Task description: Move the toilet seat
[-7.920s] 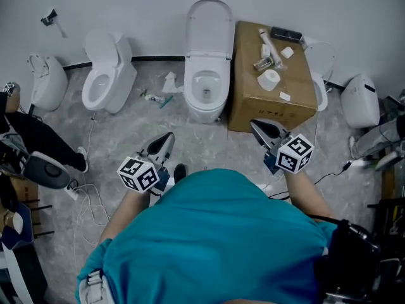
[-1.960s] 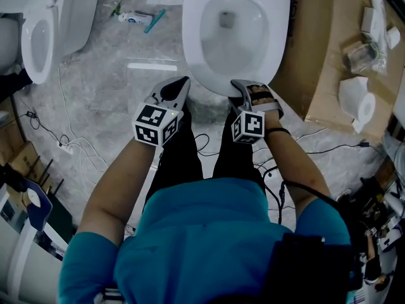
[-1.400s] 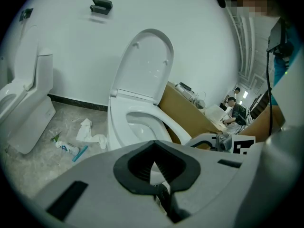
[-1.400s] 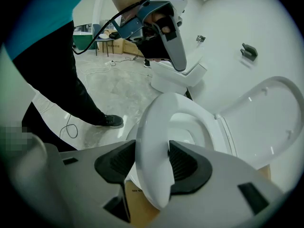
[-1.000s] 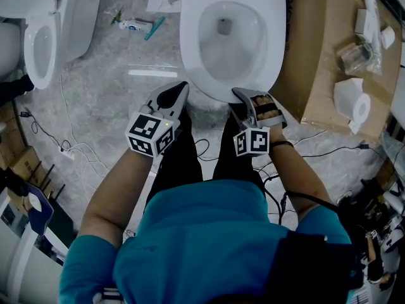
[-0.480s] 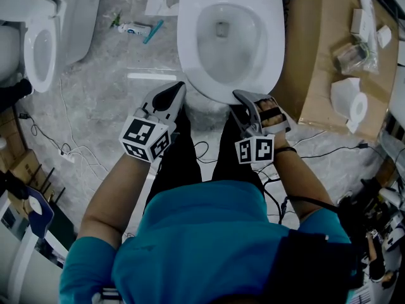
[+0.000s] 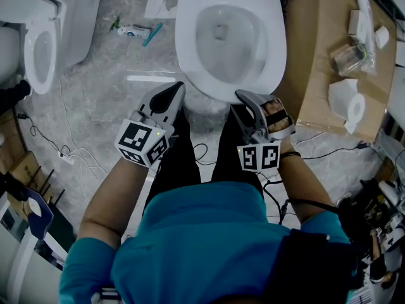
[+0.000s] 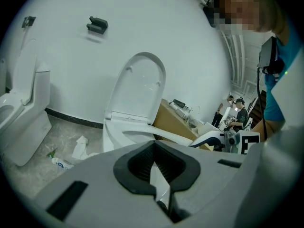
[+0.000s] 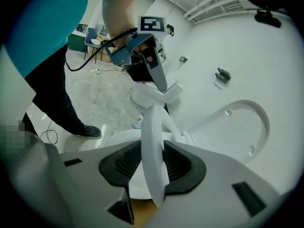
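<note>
A white toilet stands ahead with its lid [image 8: 137, 84] upright against the wall. The toilet seat [image 7: 185, 46] rings the bowl. My right gripper [image 7: 244, 97] is at the seat's front right edge. In the right gripper view the seat's rim [image 9: 153, 127] runs between the two black pads [image 9: 124, 161], which touch it on both sides while the jaws are closing. My left gripper [image 7: 174, 88] hangs just off the bowl's front left, shut and holding nothing. It also shows in the right gripper view, beyond the seat [image 9: 151, 65].
A cardboard box [image 7: 316, 56] stands right of the toilet, with a paper roll [image 7: 347, 103] and small parts on top. A second toilet [image 7: 38, 43] is at the left. A tube [image 7: 133, 29] and paper scraps lie on the floor. Cables [image 7: 69, 151] run by the person's legs.
The right gripper has rolled a little, its marker cube now facing up, and its jaws have narrowed onto the seat's front edge. The left gripper has drifted slightly left and back.
</note>
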